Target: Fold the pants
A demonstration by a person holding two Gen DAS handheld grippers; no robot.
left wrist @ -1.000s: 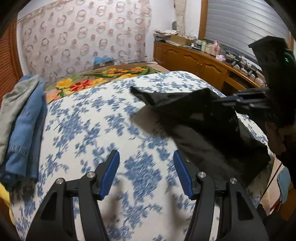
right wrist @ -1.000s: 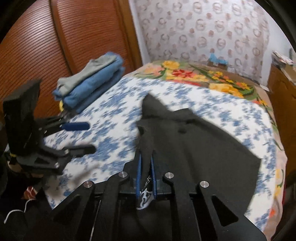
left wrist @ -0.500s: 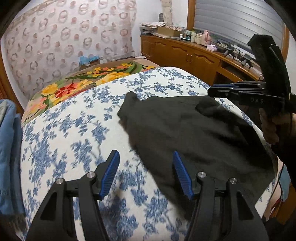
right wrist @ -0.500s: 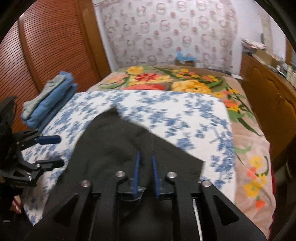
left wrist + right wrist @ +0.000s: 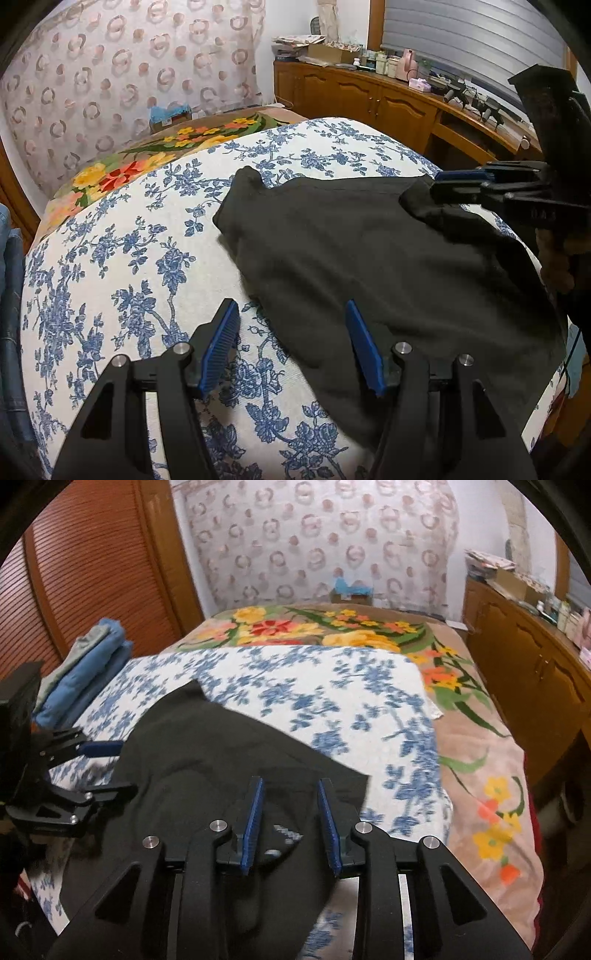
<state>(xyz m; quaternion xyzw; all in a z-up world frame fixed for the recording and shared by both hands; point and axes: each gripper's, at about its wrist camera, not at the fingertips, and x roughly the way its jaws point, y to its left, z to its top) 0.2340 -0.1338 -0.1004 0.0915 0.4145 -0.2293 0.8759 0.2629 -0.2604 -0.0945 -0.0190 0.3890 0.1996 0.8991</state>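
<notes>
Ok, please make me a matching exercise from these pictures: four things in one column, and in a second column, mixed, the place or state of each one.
Things:
1. black pants
2. left gripper
3. folded clothes
4. flowered blanket

Places or states:
A. stacked at the bed's left edge, by the wooden door
B. spread on the blue-and-white cover
C. under the blue-and-white cover, showing at the far end
D. open, holding nothing

Pairs: 1-B, 2-D, 3-A, 4-C

My left wrist camera sits low over the bed (image 5: 110, 258), facing the curtain (image 5: 129, 74) and the cabinets (image 5: 369, 96). My right wrist camera looks up the bed (image 5: 332, 686) toward the same curtain (image 5: 325, 542). Both share the black pants (image 5: 369, 258) (image 5: 207, 753).
</notes>
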